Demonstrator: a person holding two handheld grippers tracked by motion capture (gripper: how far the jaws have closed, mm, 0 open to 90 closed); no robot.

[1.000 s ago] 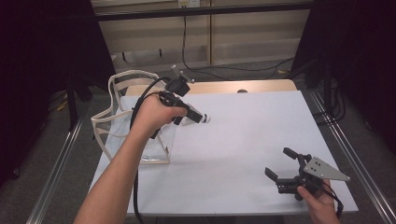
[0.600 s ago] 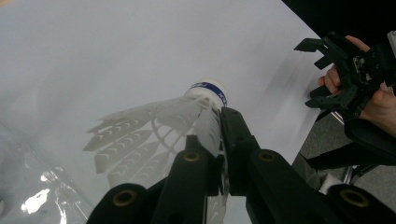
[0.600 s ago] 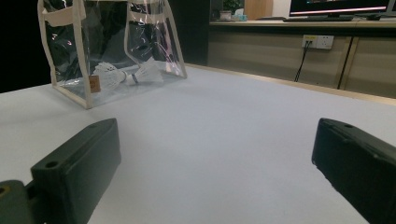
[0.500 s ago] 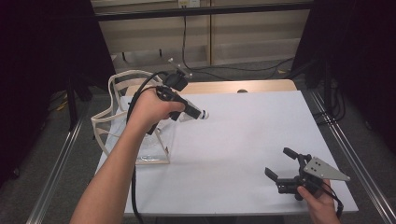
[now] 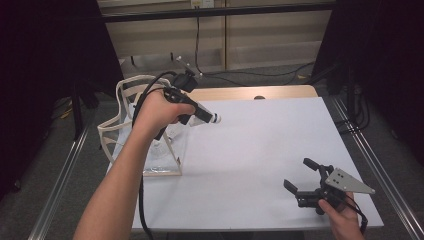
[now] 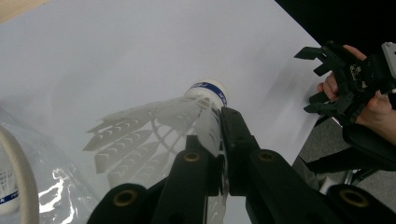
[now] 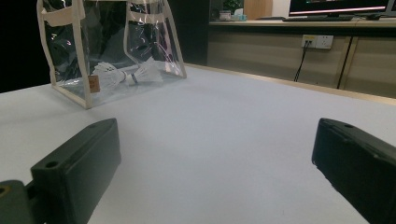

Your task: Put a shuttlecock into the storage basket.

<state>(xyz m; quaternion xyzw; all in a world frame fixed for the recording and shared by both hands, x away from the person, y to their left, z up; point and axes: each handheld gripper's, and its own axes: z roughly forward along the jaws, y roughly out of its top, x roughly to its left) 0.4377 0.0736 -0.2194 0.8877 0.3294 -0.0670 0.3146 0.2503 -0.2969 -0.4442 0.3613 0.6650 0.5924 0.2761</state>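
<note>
White feathers of a shuttlecock (image 6: 154,130) are pinched in the left hand-held gripper (image 6: 219,140), raised above the desk (image 5: 260,145) just right of the clear bag (image 5: 150,140). Near right, the right hand-held gripper (image 5: 305,175) rests spread.

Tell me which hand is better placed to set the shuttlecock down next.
Left. The left gripper is shut on the shuttlecock, raised above the white table beside the clear bag. The right gripper rests open at the table's near right corner, holding nothing, so it would probably have to take the shuttlecock first.
</note>
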